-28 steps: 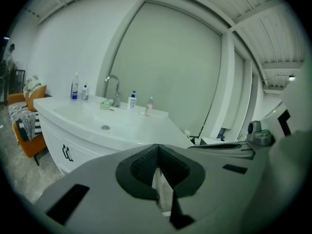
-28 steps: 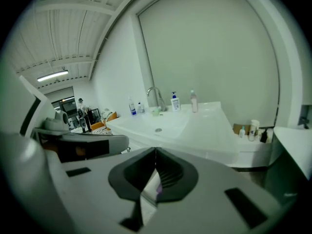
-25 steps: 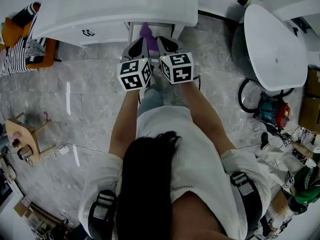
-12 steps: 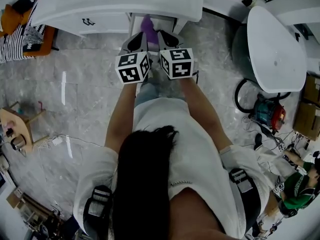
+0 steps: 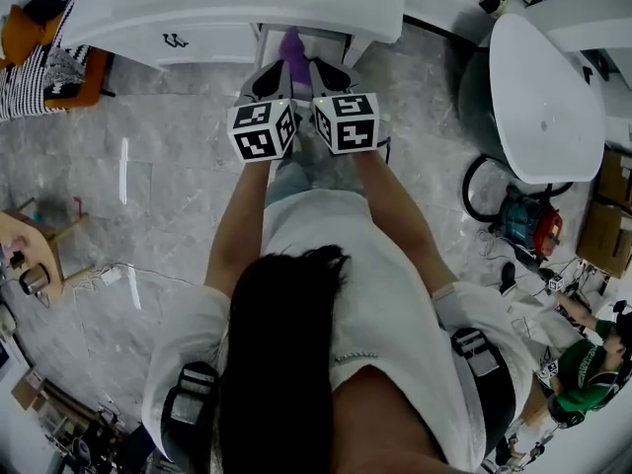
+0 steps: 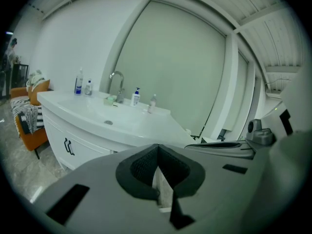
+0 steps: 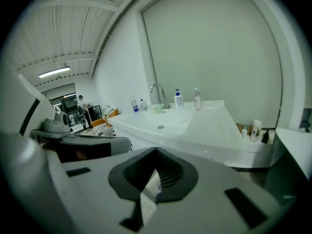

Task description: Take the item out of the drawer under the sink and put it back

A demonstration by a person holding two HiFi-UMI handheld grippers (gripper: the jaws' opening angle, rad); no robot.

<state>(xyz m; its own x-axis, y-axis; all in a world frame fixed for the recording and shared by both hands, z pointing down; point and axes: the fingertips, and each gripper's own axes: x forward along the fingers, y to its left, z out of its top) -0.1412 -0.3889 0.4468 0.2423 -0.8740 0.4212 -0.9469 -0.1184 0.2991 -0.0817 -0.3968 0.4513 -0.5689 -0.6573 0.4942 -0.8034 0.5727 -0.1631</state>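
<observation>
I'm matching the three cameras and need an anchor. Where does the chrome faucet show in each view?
Head view: not in it; the picture's top edge cuts off the back of the white vanity.
Left gripper view: the faucet is left of centre in the upper half, behind the basin.
Right gripper view: the faucet is near centre, just left of the pump bottle.
Shared landmark: the white vanity, in all three.

Sink top [image 5: 247,3], twelve o'clock, smooth glossy white; floor [image 5: 168,186], polished grey veined stone; tap [image 6: 120,90], shiny chromed metal; shirt [image 5: 365,294], six o'clock, white cloth.
</observation>
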